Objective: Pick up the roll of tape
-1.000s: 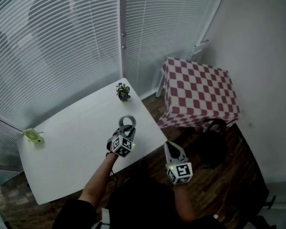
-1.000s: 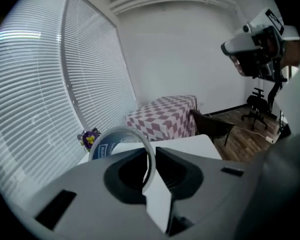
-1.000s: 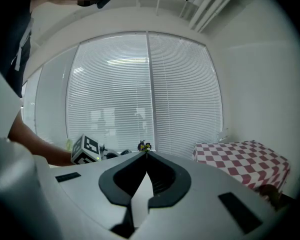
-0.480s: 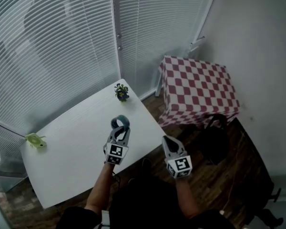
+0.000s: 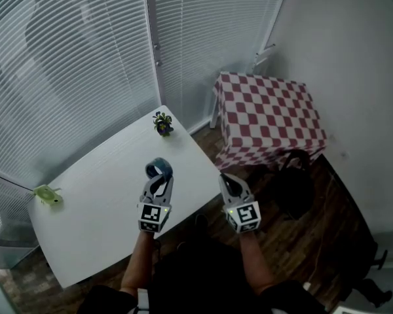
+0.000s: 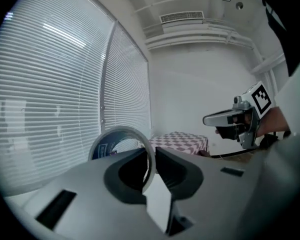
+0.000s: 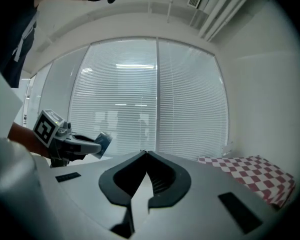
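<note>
The roll of tape [image 5: 158,169] is a thin grey-blue ring, held upright in the air above the white table [image 5: 85,201]. My left gripper [image 5: 158,178] is shut on its rim; in the left gripper view the roll of tape [image 6: 121,143] stands edge-on between the two jaws, its ring rising to the left. My right gripper [image 5: 228,182] hangs beyond the table's right edge, jaws together with nothing in them. In the right gripper view the right gripper [image 7: 145,156] points at the blinds, and the left gripper [image 7: 82,145] with the roll of tape [image 7: 103,140] shows at the left.
A small potted plant [image 5: 162,123] stands at the table's far corner and a green toy [image 5: 47,193] near its left edge. A red-checked cloth covers a low table [image 5: 268,116] to the right, with a dark bag [image 5: 295,188] beside it. White blinds [image 5: 85,57] run behind.
My left gripper has risen with the roll of tape and rolled, so its marker cube now faces up. The right gripper moved slightly up and forward.
</note>
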Tool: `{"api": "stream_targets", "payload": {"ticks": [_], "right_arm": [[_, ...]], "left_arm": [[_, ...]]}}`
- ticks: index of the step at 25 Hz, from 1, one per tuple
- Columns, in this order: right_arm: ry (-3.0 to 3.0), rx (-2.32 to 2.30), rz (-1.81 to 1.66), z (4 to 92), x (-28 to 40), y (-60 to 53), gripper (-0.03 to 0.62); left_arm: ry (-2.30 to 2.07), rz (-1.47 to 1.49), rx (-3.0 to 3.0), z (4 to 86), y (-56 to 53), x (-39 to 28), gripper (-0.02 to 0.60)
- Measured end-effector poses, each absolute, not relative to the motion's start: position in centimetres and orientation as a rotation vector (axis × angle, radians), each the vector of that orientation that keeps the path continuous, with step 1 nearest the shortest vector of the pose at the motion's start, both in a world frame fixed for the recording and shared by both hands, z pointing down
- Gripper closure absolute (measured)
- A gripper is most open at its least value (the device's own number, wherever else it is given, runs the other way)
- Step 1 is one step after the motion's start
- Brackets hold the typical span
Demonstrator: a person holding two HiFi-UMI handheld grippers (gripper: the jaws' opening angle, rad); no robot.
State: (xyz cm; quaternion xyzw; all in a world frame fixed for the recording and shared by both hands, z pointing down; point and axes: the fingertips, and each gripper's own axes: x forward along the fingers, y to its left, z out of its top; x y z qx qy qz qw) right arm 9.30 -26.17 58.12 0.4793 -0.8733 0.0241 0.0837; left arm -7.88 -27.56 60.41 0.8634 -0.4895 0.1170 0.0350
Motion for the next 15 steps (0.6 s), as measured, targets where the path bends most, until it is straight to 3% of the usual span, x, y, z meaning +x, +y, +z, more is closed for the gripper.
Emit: {"api": "stream_targets", "payload": {"ticks": [15], "right_arm": [[-2.657, 1.411, 0.078, 58.0, 8.8, -25.3, 0.588]], "left_arm": [[-1.492, 0.185, 2.649, 58.3, -26.2, -9.6, 0.534]]}}
